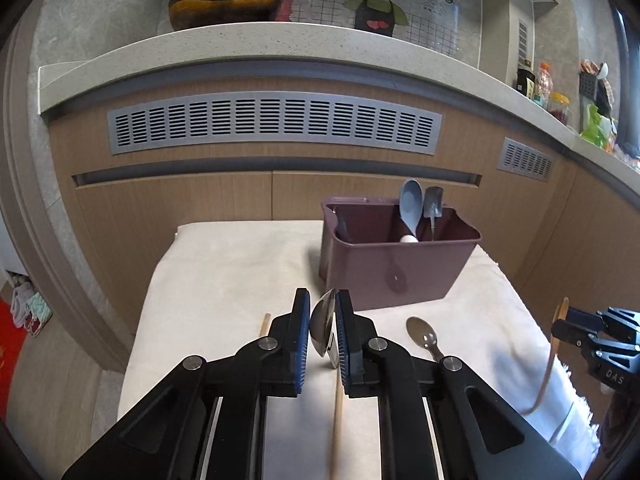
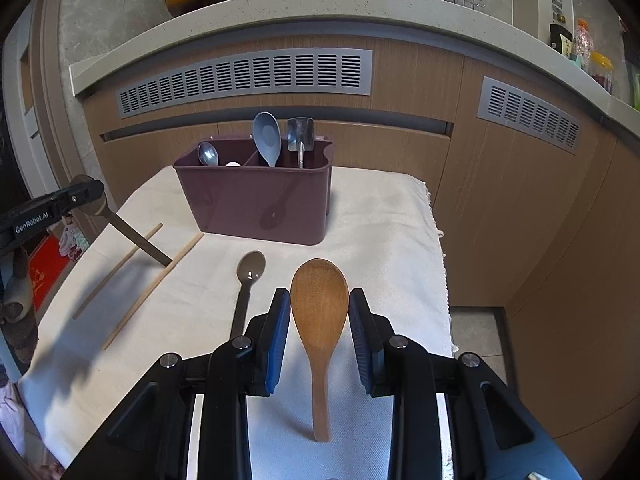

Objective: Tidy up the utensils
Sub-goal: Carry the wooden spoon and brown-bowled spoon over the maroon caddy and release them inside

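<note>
left gripper (image 1: 323, 334) was clamped on the bowl of a metal spoon (image 1: 322, 327), held edge-on between the blue pads, its handle hanging down toward the cloth (image 1: 224, 264). right gripper (image 2: 320, 334) was clamped on the bowl of a wooden spoon (image 2: 320, 300), handle trailing toward 6 o'clock in its own view. in that view the caddy (image 2: 256, 200) stood at 11 o'clock on the cloth, two compartments: a steel spoon (image 2: 208, 154) in the left one, a grey spoon (image 2: 266, 134) and a small scoop (image 2: 300, 132) in the right. still on the cloth: a dark spoon (image 2: 250, 270) just left of the wooden one, and two chopsticks (image 2: 154, 286) at 9 o'clock.

judged step: carrying both spoons to the caddy. to do it well, each spoon probably needed to clear the rim handle-first, so the handle should hang near vertical before lowering; a bowl-grip on smooth metal may slip or swing, so slow, level travel seemed wise. the two grippers should approach one after the other, as the caddy opening is narrow and the standing utensils could be knocked. release only once the handle tip rests on the floor of the compartment.
</note>
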Motion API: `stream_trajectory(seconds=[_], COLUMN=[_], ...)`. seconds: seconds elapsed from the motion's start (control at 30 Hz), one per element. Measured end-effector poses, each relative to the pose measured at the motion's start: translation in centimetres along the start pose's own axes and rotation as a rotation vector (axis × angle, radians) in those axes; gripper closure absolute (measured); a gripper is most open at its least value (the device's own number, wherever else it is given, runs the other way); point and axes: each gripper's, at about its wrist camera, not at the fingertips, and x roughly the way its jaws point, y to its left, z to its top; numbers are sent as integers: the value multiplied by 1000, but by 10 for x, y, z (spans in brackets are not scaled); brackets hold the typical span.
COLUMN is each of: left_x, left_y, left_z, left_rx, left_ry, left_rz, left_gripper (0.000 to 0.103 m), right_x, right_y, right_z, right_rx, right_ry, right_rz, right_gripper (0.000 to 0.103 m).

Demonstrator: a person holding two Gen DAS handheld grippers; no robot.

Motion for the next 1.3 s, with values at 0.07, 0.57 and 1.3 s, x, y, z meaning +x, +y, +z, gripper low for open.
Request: stream_trajectory(seconds=[0.07, 0.57, 1.3], left_x=[2, -43, -64], left_y=[-2, -18, -77], left_z=[-1, 7, 196], left_rx=[0, -2, 197], left_ry=[8, -19, -196], left_rz=[-2, -91, -158], left_gripper=[93, 93, 93], right_x=[0, -29, -74], right_y=[1, 0, 10], right_z=[0, 16, 209], right_rx=[1, 12, -60], right_ry=[-2, -87, -420], right_rz=[5, 34, 24], right_gripper=[75, 75, 75])
